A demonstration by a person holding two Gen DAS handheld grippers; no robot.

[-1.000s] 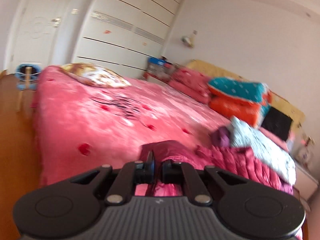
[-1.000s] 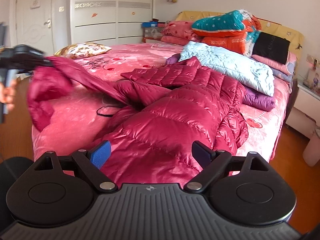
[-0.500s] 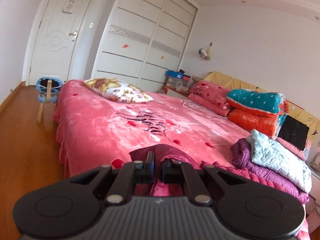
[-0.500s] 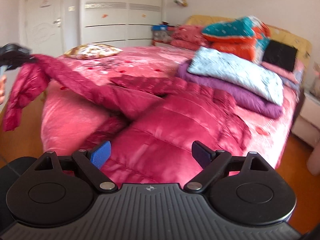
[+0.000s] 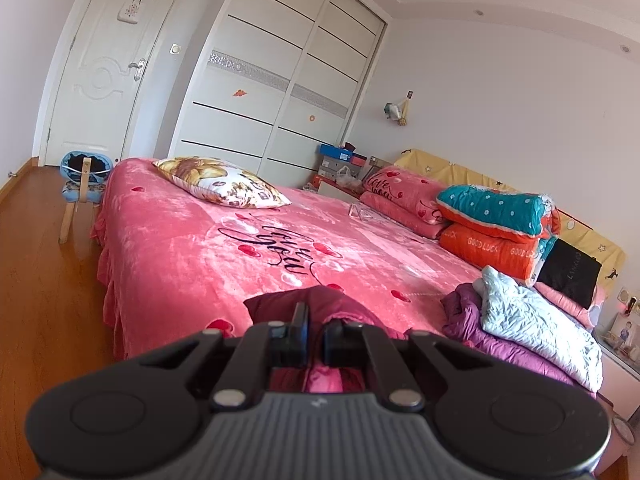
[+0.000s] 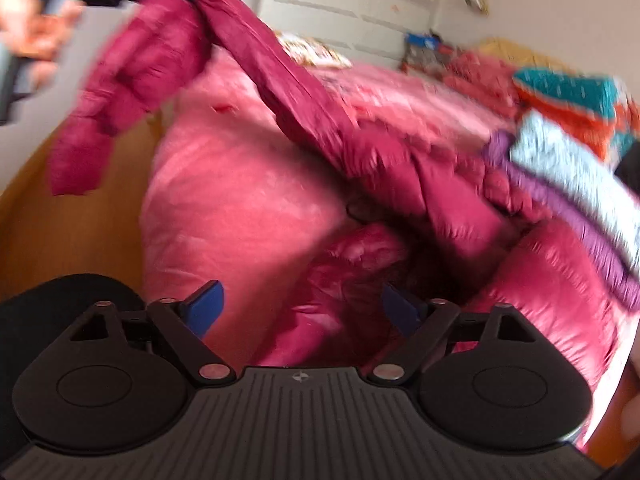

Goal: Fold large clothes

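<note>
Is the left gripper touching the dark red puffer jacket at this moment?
Touching. In the left wrist view the left gripper is shut on a fold of the dark red puffer jacket, fabric bulging past its tips and showing below them.

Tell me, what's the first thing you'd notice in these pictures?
The big dark red puffy coat, held up by one part in the left gripper and trailing down onto the bed. Under it spreads the bright pink bedspread, with colourful folded quilts stacked by the headboard.

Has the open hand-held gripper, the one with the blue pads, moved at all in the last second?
Yes. The right hand-held gripper has swung left and dipped: the folded bedding slid toward the right edge, and the dark red jacket now looms closer.
</note>
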